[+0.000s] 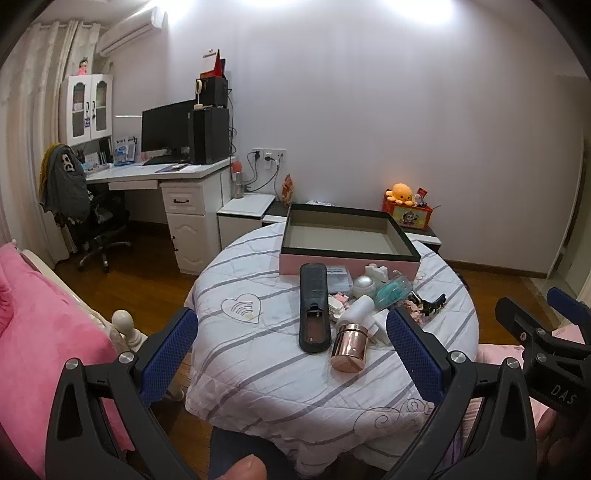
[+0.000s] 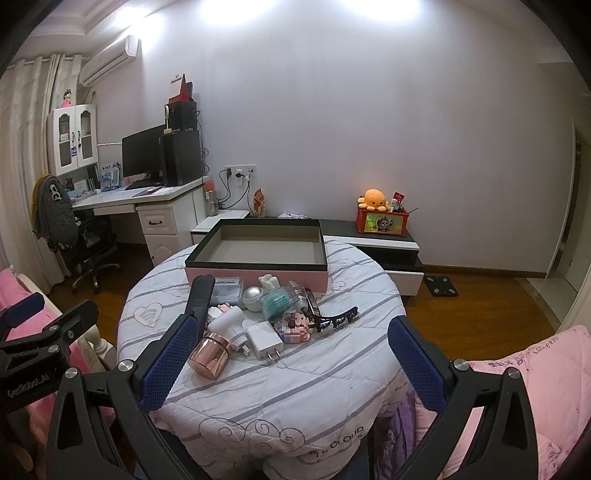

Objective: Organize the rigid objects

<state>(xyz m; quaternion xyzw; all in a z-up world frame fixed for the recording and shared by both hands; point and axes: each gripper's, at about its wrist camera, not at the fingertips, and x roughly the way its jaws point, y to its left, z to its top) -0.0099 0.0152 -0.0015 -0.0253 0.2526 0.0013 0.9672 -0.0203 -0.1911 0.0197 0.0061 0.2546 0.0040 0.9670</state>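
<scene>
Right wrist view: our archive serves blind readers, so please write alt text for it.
An open right hand-held gripper hovers over a round table piled with small items: a rose-gold jar, white charger and black remote. Behind them sits an empty pink box.

A pale wall [image 2: 369, 129] catches bright ceiling light, above a wood floor [image 2: 480, 306]. On the left stand a white desk [image 1: 166, 177] with a monitor [image 1: 166, 127], a chair [image 1: 74, 192] and curtains [image 1: 33, 110]. An air conditioner [image 1: 129, 29] hangs high, and a low cabinet [image 2: 384, 243] lines the wall.
</scene>
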